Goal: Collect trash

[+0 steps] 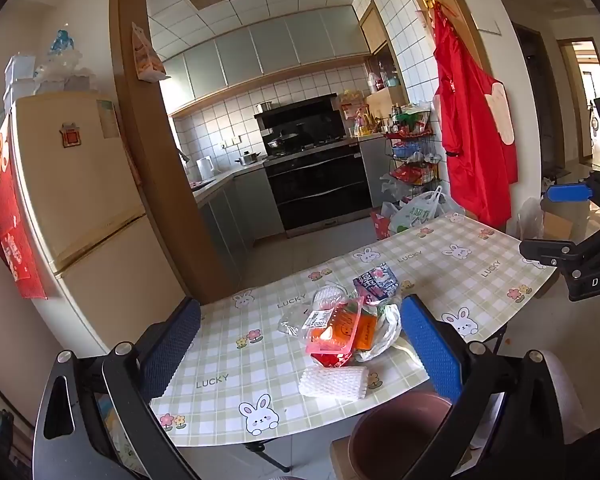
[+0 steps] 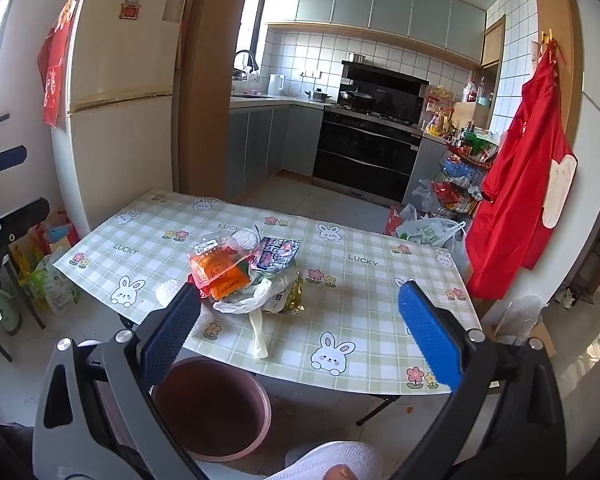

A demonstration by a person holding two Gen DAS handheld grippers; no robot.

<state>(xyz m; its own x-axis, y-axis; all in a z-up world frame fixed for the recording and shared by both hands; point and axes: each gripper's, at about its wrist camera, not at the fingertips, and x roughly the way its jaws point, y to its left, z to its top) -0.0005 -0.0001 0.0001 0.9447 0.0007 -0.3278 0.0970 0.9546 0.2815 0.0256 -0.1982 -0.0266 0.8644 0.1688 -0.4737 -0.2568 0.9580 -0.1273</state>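
Kitchen-dining room: cream fridge [image 2: 120, 80] far left, black oven range [image 2: 368, 156] centre back, red apron [image 2: 520, 208] hanging right. Checked bunny tablecloth on table [image 2: 380, 312]. Trash pile [image 2: 244, 268] of wrappers mid-table near front edge; brown bin [image 2: 212, 408] on floor below. Left gripper [image 1: 300, 344] and right gripper [image 2: 300, 328] both spread wide, holding nothing.
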